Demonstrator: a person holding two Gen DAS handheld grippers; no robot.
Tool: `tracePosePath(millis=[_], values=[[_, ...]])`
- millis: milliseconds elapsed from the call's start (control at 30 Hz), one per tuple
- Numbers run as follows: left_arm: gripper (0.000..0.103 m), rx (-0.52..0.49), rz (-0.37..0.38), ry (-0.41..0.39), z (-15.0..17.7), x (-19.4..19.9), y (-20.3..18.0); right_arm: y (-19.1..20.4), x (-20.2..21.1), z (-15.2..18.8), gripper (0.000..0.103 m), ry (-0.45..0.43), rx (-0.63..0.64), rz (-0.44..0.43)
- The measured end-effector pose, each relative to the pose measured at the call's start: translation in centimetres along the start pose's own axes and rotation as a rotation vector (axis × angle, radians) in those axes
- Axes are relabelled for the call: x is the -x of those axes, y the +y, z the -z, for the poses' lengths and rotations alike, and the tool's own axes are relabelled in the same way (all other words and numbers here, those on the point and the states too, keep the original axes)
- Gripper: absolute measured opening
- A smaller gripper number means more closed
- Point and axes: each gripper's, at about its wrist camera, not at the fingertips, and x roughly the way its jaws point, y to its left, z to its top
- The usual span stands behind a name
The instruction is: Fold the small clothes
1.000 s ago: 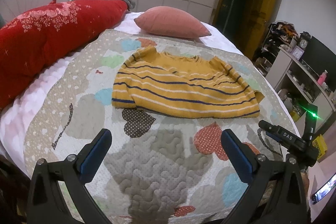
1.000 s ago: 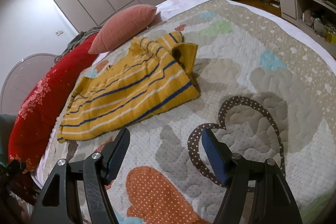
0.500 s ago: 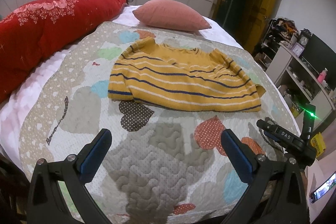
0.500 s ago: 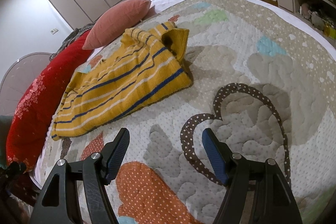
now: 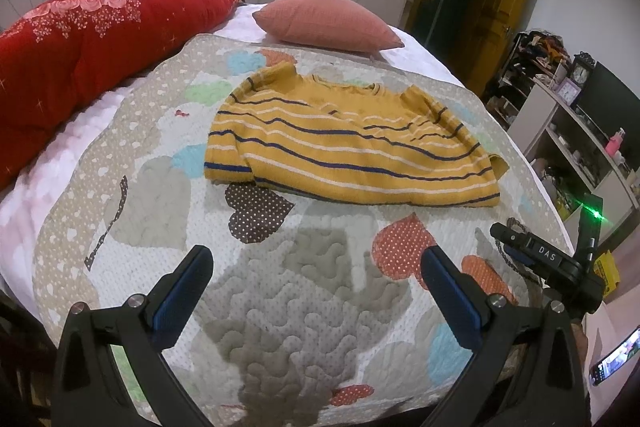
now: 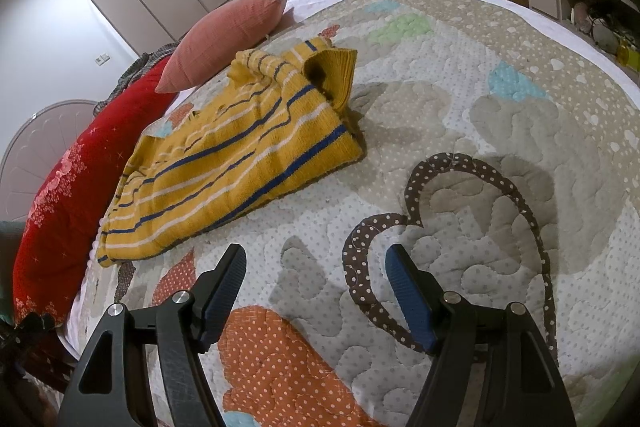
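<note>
Both views have crept nearer the yellow knitted sweater with navy stripes (image 5: pixel 344 151); left gripper (image 5: pixel 316 283) and right gripper (image 6: pixel 316 279) hover short of its hem, released and empty, ready to pinch.

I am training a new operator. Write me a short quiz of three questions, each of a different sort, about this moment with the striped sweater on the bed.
1. True or false: the left gripper is shut on the yellow striped sweater.
2. Multiple choice: what lies beyond the sweater, toward the wardrobe? A) a pink pillow B) a laundry basket C) a folded towel
3. Fill in: the sweater lies on a patchwork ____ with heart shapes.

Key:
1. False. Both the left and the right gripper are open and short of the sweater.
2. A, the pink pillow.
3. quilt.
</note>
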Motion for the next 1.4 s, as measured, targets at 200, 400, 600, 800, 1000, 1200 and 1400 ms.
tracePosePath(millis=[200, 400, 600, 800, 1000, 1200, 1400], values=[[0.103, 0.010, -0.001, 0.015, 0.1, -0.5, 0.2, 0.0, 0.0, 0.0, 0.078, 0.000, 0.000, 0.000], [0.103, 0.020, -0.002, 0.025, 0.2, -0.8, 0.5, 0.1, -0.3, 0.2, 0.078, -0.001, 0.011, 0.006], [0.103, 0.024, -0.004, 0.030, 0.3, -1.0, 0.7, 0.1, -0.4, 0.2, 0.079, -0.002, 0.012, 0.007], [0.103, 0.033, -0.002, 0.032, 0.4, -1.1, 1.0, 0.2, -0.5, 0.3, 0.079, -0.004, 0.020, 0.013], [0.103, 0.049, -0.001, 0.037, 0.6, -1.3, 1.6, 0.5, -0.7, 0.3, 0.080, -0.002, 0.032, 0.025], [0.103, 0.070, -0.006, 0.041, 0.8, -1.4, 2.5, 0.9, -0.9, 0.4, 0.084, -0.004, 0.048, 0.043], [0.103, 0.088, -0.011, 0.047, 1.0, -1.6, 3.2, 1.3, -1.1, 0.5, 0.086, -0.006, 0.065, 0.057]])
